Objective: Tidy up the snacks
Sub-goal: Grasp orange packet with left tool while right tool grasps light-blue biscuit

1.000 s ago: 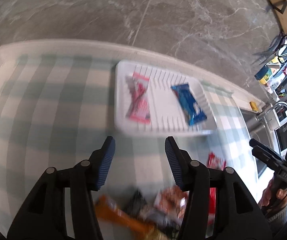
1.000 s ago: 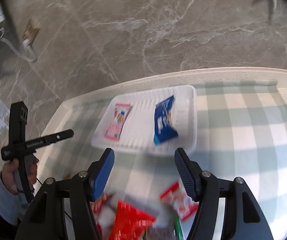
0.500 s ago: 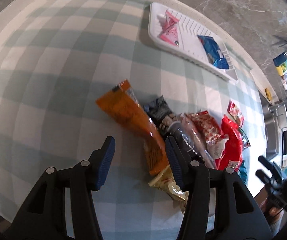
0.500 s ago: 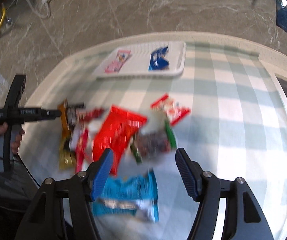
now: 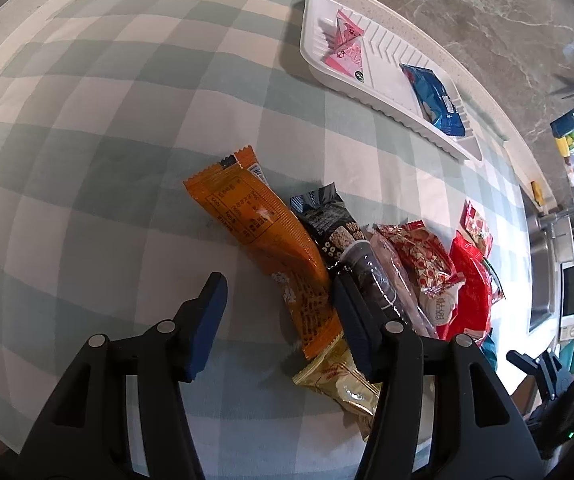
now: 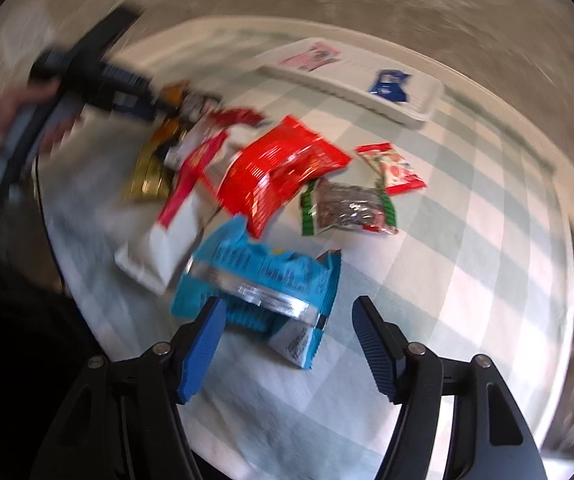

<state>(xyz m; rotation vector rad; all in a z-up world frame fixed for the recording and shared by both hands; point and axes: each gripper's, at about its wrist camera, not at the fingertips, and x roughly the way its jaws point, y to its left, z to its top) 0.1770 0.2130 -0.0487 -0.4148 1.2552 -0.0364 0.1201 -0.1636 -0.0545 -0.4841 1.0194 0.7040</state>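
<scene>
My left gripper [image 5: 281, 320] points down at a heap of snack packets on the checked tablecloth. Its jaws are opening, and the lower end of an orange packet [image 5: 259, 232] lies between the blue pads, not pressed. My right gripper [image 6: 289, 340] hangs over a light blue packet [image 6: 259, 276]; its jaws are opening too, with the packet's near edge between them, loose. At the table's far edge a white ribbed tray [image 5: 383, 68] [image 6: 351, 68] holds a pink packet [image 5: 347, 50] and a dark blue packet [image 5: 435, 100].
The heap also has a black packet [image 5: 327, 220], a gold one [image 5: 339, 384], a big red one [image 6: 283, 172], a green-edged one [image 6: 347, 208] and a small red-and-white one [image 6: 391, 168]. A hand [image 6: 15, 104] holds the left tool. A sink [image 5: 543, 272] lies right of the table.
Both grippers have swung back from the tray and come down over the snack heap. Their jaws stand slightly wider than before. The right view has rolled and is blurred.
</scene>
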